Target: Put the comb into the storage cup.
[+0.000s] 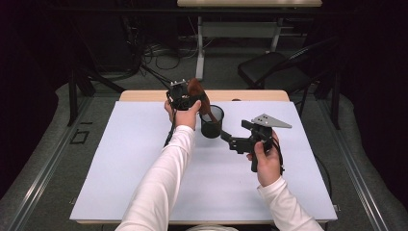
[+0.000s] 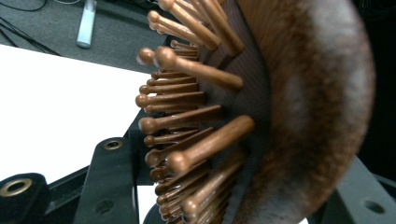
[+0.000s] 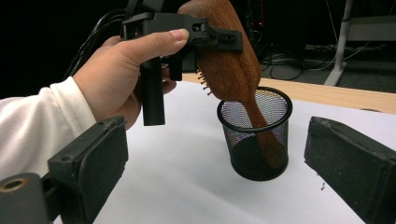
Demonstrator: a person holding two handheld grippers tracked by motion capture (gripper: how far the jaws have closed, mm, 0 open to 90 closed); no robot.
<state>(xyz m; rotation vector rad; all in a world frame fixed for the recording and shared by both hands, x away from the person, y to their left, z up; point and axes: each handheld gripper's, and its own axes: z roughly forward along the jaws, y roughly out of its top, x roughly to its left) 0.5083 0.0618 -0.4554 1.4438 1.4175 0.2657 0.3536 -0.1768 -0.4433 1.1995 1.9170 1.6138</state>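
Observation:
A brown wooden hairbrush (image 1: 195, 88) stands tilted with its handle down inside a black mesh cup (image 1: 212, 121) at the far middle of the white mat (image 1: 144, 168). My left gripper (image 1: 194, 99) is shut on the brush head. In the left gripper view the bristles and head (image 2: 289, 107) sit close between the jaws. In the right gripper view the brush (image 3: 229, 60) leans in the cup (image 3: 254, 135), with the left gripper (image 3: 212, 32) clamped on its head. My right gripper (image 1: 226, 137) is open just right of the cup, jaws wide and nothing between them (image 3: 219, 163).
The mat lies on a wooden table (image 1: 144, 95). Behind it on the floor are a black chair (image 1: 274, 67), a white table leg (image 1: 199, 48) and loose cables (image 1: 159, 53). The person's white sleeves (image 1: 163, 183) reach in from the near edge.

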